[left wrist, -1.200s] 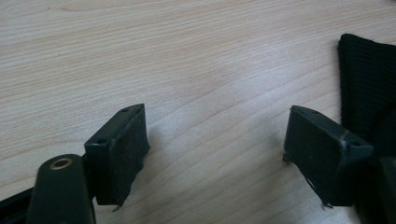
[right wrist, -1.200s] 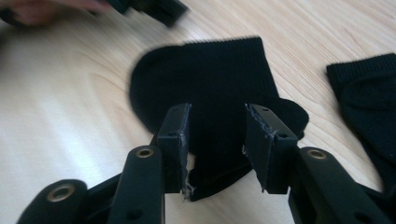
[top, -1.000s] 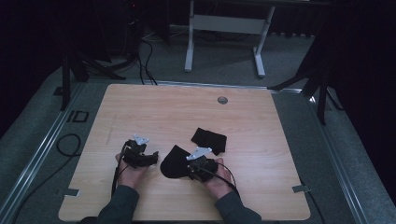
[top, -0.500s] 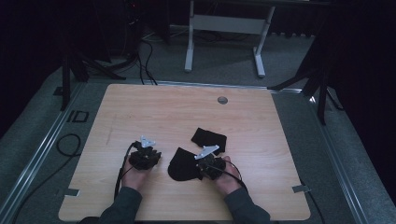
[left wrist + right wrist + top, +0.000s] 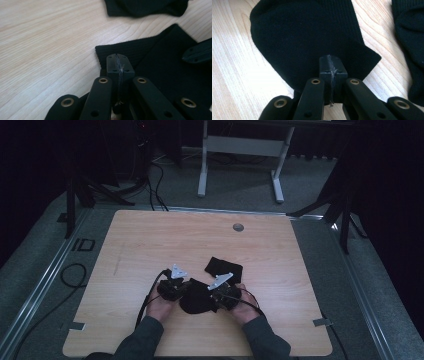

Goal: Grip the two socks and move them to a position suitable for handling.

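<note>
Both jaw pairs have just closed on the black sock (image 5: pixel 196 296): left gripper (image 5: pixel 117 65) pinches its ribbed edge, right gripper (image 5: pixel 329 65) its opposite edge. Lift both evenly, keeping the fabric taut between them.

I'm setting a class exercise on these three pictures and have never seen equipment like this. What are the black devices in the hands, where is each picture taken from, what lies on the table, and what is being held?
A person holds a hand-operated two-jaw gripper in each hand: the left gripper and the right gripper. The high view looks down from a fixed camera above the wooden table. The two close-up views come from small cameras riding on each gripper, looking along its black jaws. Two pieces of black ribbed knit fabric, likely socks, lie on the table: the near sock and the far sock. Both grippers' jaws have just closed, each pinching an edge of the near sock.
</note>
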Demonstrator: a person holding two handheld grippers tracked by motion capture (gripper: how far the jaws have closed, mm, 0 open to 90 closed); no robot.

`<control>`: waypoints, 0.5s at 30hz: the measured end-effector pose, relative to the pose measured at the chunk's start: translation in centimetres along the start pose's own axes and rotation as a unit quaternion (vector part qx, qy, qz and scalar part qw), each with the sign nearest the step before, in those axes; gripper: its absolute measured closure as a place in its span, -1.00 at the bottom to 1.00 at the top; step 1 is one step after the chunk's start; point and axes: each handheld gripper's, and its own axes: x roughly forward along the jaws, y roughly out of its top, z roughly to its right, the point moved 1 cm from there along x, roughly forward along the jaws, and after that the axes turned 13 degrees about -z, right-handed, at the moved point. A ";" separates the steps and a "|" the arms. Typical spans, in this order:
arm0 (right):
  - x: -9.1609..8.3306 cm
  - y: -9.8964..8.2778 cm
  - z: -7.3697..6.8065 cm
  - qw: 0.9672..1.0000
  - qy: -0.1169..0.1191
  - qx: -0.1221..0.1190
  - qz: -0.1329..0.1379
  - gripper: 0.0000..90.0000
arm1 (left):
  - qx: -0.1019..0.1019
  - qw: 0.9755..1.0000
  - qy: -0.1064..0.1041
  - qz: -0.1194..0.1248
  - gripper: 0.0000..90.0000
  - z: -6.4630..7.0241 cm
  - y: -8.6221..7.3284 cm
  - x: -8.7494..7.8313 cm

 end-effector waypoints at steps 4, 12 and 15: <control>0.0 0.0 0.4 1.000 -0.012 0.009 -0.004 0.98 | 0.005 1.000 -0.007 -0.009 1.00 0.1 -0.2 0.3; -0.4 0.2 0.3 0.998 -0.040 0.040 -0.001 0.85 | 0.016 1.000 -0.017 -0.010 1.00 0.6 -0.8 0.1; -1.3 0.6 -0.8 0.999 -0.023 0.038 0.029 0.85 | 0.012 1.000 -0.022 -0.008 1.00 0.4 -0.8 0.1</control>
